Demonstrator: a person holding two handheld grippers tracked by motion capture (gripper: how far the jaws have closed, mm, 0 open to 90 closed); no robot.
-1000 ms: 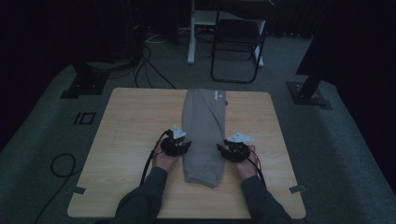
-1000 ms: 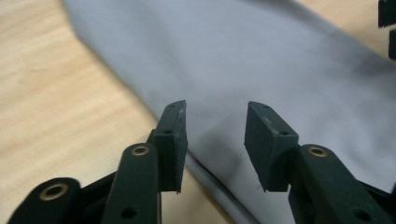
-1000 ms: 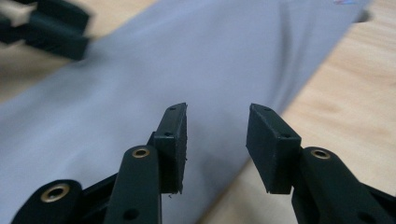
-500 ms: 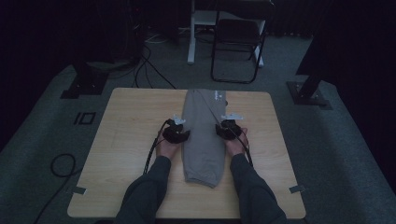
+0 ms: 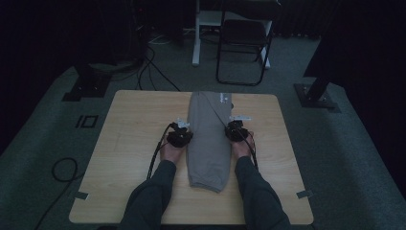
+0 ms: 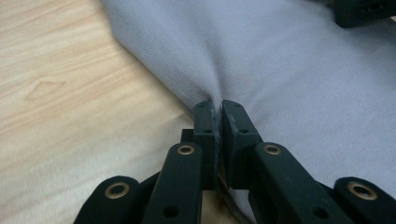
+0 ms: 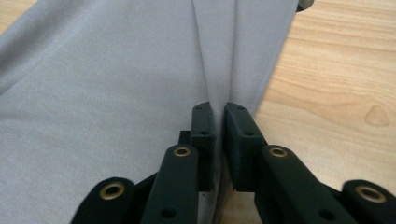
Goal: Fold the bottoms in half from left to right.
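Both grippers moved forward, one grey garment [image 5: 209, 139] pinched.

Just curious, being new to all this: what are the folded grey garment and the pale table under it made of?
The folded grey garment looks like soft, matte knit fabric: fine weave texture, puckering where the jaws pinch it. The pale table looks like smooth light wood or wood-look laminate, with grain lines and a knot.

Small label [image 5: 222, 97] on the grey garment [image 5: 208, 139] too small to read

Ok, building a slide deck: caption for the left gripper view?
Left gripper pinching the edge of a grey garment on a wooden table.
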